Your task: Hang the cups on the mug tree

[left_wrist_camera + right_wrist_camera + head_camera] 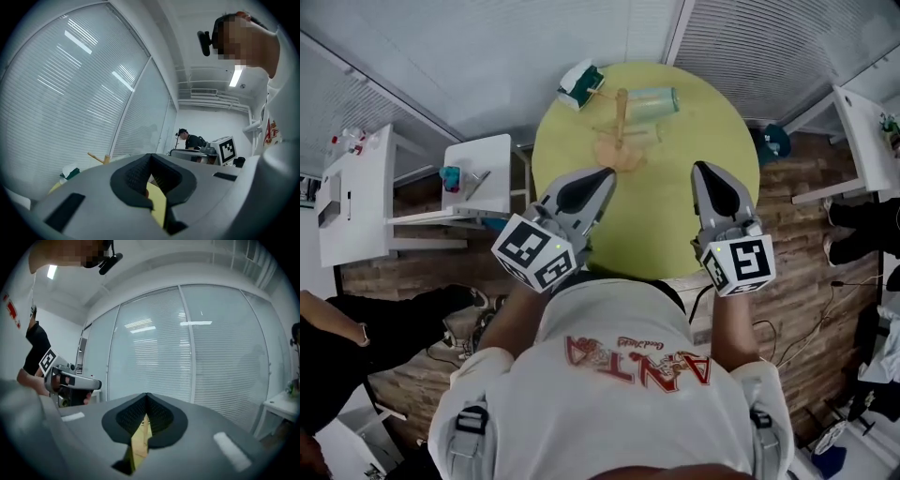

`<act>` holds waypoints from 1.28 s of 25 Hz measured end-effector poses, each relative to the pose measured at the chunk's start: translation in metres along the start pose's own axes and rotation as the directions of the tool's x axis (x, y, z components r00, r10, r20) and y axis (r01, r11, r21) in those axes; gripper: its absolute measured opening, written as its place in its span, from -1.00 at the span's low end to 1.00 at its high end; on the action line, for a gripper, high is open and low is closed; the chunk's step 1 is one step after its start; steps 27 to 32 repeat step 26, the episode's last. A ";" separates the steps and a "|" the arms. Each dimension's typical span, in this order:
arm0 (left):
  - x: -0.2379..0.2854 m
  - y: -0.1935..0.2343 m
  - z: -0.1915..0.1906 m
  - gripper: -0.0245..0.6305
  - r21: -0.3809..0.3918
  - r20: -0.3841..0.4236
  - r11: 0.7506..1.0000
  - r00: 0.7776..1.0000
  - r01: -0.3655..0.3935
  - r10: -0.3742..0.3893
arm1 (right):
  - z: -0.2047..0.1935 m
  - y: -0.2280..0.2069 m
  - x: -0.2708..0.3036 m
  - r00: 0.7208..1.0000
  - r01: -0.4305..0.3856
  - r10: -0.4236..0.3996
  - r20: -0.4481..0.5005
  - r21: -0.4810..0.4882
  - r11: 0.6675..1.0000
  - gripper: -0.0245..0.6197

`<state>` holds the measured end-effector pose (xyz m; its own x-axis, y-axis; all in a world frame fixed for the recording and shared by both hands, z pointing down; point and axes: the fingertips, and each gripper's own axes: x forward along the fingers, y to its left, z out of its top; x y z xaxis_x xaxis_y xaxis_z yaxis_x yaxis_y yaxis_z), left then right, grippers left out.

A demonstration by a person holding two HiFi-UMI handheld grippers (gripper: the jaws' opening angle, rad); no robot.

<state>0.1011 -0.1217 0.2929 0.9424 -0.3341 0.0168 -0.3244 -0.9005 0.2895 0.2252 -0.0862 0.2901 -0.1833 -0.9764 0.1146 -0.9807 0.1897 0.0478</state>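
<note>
Tee (pixel 619 394): "ANTA" logo.

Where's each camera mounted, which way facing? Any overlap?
Head view: on the person's head, steeply down at the table, mug tree, cup; shows shirt, left hand-held gripper, right hand-held gripper.
Left gripper view: rides the left one, faces along its shut jaws across the table toward blinds; shirt at right.
Right gripper view: rides the right one, faces blinds along its shut jaws.
Shared: each gripper view catches the other hand-held gripper; head and left gripper views both show the mug tree.
</note>
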 end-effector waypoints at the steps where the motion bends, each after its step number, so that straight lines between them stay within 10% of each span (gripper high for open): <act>1: 0.001 -0.002 0.001 -0.90 0.007 0.002 1.000 1.000 0.000 0.000 | -0.001 0.000 -0.001 1.000 -0.006 0.006 0.000 0.016 1.000 -0.92; 32: 0.002 0.004 0.011 -0.90 0.026 0.015 1.000 1.000 0.004 -0.004 | 0.005 -0.016 0.010 1.000 -0.017 0.018 -0.013 0.028 0.999 -0.92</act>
